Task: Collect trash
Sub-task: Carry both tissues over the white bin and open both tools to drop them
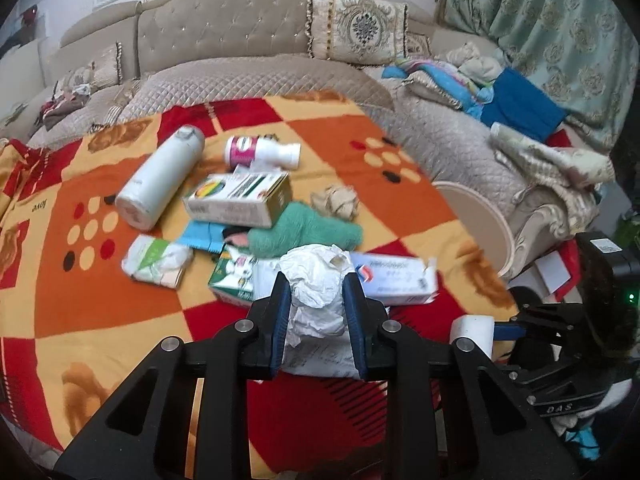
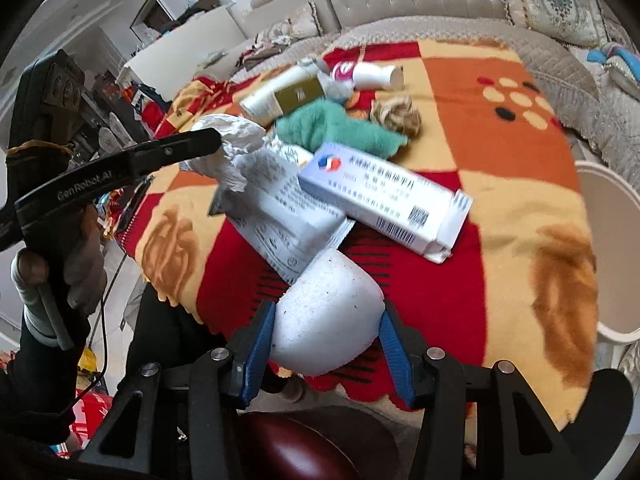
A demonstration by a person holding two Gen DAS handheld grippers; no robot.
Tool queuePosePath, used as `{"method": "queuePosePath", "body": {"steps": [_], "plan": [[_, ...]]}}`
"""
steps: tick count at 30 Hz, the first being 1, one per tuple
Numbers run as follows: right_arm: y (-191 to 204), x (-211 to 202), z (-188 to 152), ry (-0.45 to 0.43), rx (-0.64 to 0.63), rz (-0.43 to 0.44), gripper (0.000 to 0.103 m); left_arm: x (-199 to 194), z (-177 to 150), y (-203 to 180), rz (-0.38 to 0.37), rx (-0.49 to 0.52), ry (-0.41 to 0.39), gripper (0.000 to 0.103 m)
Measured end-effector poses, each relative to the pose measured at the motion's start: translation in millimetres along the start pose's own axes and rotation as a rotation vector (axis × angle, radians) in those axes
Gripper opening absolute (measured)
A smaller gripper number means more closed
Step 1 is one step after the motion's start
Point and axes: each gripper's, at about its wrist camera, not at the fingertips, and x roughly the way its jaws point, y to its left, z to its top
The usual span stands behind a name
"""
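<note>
My left gripper (image 1: 316, 300) is shut on a crumpled white paper wad (image 1: 316, 280), held just above the checked blanket; the wad also shows in the right wrist view (image 2: 228, 148). My right gripper (image 2: 328, 320) is shut on a white foam chunk (image 2: 328, 312) near the blanket's front edge; the chunk also shows in the left wrist view (image 1: 472, 330). Trash lies on the blanket: a white-blue medicine box (image 2: 384, 200), a printed leaflet (image 2: 288, 216), a brown paper ball (image 1: 336, 202), a green-white box (image 1: 240, 200), a white bottle (image 1: 264, 152), a tissue pack (image 1: 158, 260).
A white round bin (image 1: 480, 224) stands at the blanket's right edge, also in the right wrist view (image 2: 612, 256). A tall white flask (image 1: 160, 176) and a green fuzzy cloth (image 1: 304, 232) lie among the trash. A sofa with cushions and folded cloths is behind.
</note>
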Motion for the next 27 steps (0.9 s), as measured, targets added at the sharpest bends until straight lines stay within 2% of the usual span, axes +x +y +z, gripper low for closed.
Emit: {"method": "queuePosePath", "body": {"steps": [5,12,18,25,27], "plan": [[-18.0,-25.9,9.7,-0.067,0.020,-0.043,0.050,7.2,20.2,-35.5,-0.052,0.055,-0.005,0.024],[-95.5,-61.4,23.7,-0.144,0.152,-0.204,0.051,56.8,47.1,-110.0,-0.128,0.110,0.037,0.024],[-179.5,-66.7,25.5,-0.123,0.293,-0.358,0.053,110.3,67.2,-166.8,-0.168,0.125,0.103,0.024],[-245.5,-55.8,19.9,-0.079,0.383,-0.410,0.053,158.9,87.5,-205.3,-0.186,0.100,0.139,0.025],[-256.9,-52.5,19.3,-0.080,0.403,-0.418,0.058,173.9,91.2,-211.1,-0.206,0.085,0.147,0.027]]}}
